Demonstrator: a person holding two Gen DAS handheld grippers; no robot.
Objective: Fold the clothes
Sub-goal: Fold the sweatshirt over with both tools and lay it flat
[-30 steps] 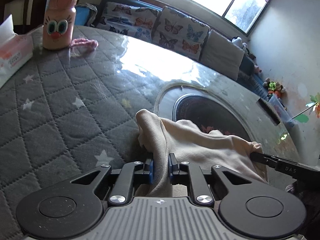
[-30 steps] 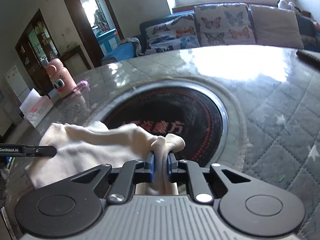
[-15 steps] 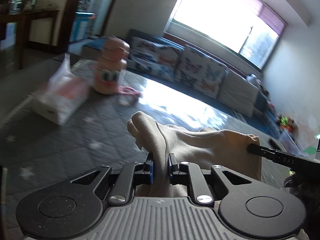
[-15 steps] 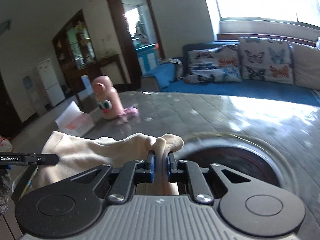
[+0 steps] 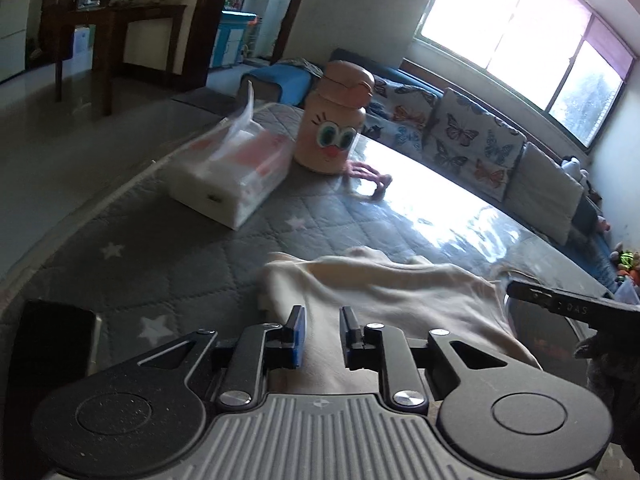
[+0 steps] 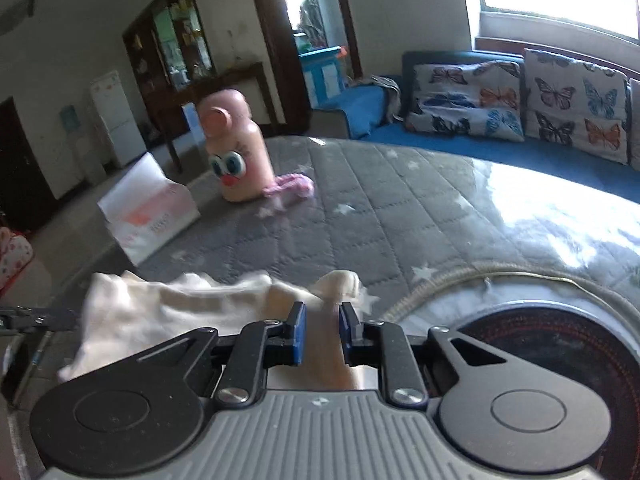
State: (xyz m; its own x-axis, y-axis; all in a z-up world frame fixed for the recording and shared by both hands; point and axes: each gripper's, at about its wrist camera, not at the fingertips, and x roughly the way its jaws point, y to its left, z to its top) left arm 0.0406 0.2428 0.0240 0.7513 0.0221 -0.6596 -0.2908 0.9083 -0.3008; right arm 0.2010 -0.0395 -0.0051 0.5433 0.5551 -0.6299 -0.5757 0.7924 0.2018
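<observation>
A cream garment point(image 5: 380, 280) lies spread and rumpled on the grey quilted table cover point(image 5: 200, 248). My left gripper point(image 5: 322, 320) is shut on its near edge, with cloth filling the gap between the blue pads. In the right wrist view the same garment point(image 6: 180, 304) stretches to the left, and my right gripper point(image 6: 322, 316) is shut on a bunched corner that bulges above the fingertips. The right gripper's finger point(image 5: 560, 304) shows at the cloth's right edge in the left wrist view. The left gripper's finger point(image 6: 36, 316) shows at its left edge in the right wrist view.
A tissue box point(image 5: 232, 176) and a pink cartoon-faced bottle point(image 5: 334, 136) stand at the table's far side, with a small pink item point(image 5: 368, 172) beside the bottle. A dark round inset point(image 6: 540, 344) lies right of the cloth. A dark flat object point(image 5: 52, 340) sits near left.
Both grippers have swung from over the round inset toward the tissue box side. The garment, held up half a second ago, now lies spread on the quilted cover.
</observation>
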